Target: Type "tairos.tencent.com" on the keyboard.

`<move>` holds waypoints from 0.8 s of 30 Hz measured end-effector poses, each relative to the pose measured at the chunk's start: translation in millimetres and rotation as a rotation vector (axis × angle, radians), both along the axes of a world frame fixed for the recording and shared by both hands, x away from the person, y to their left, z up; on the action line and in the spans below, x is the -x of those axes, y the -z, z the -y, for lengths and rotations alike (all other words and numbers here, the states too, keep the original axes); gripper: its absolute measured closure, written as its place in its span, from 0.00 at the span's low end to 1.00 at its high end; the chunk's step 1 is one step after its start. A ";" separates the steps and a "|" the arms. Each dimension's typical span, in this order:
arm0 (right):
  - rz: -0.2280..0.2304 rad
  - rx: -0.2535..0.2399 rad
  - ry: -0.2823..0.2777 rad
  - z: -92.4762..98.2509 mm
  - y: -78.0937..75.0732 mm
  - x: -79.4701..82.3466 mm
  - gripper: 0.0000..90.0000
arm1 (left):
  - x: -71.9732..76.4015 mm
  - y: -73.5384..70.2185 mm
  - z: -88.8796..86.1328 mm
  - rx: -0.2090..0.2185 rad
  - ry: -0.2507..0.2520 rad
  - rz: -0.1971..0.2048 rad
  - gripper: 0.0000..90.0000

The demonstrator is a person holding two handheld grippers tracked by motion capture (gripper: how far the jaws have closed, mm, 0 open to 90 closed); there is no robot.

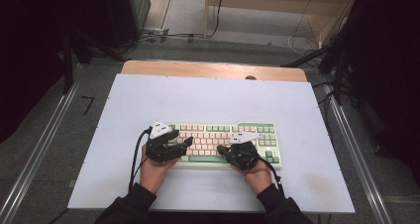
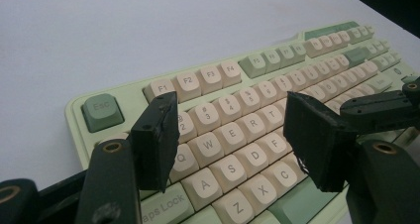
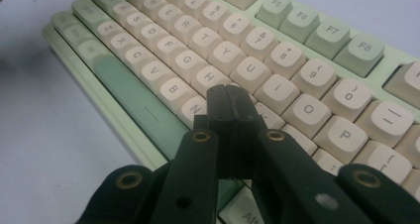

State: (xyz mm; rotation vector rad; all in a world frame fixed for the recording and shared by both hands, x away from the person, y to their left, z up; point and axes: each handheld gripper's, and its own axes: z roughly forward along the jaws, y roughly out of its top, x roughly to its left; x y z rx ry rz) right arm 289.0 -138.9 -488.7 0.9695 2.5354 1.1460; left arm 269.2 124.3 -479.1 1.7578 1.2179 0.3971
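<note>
Both tongs low over keyboard

The keyboard, at the lower centre of the high view, has a pale mint-green case, cream keycaps with grey lettering, and sage-green accent keys. In the left gripper view, Esc at middle left and a function-key group at upper right are sage green, the letter keys cream. In the right gripper view, the space bar at left is green. The left gripper and right gripper are black, each topped by a light grey plate. The table is pale bluish white, with a tan wooden strip at its upper edge. The sleeves at the bottom are black.
</note>
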 end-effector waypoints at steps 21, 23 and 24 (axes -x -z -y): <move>0.035 -0.171 0.179 55.3 -32.6 -15.6 0.32 | 0.5 -2.9 -5.6 0.014 -0.019 0.017 0.43; 0.036 -0.170 0.187 58.6 -32.7 -15.4 0.32 | 0.8 -3.7 -7.0 0.019 -0.025 0.022 0.43; 0.037 -0.169 0.190 60.3 -32.7 -15.2 0.32 | 1.1 -4.2 -7.8 0.020 -0.028 0.024 0.43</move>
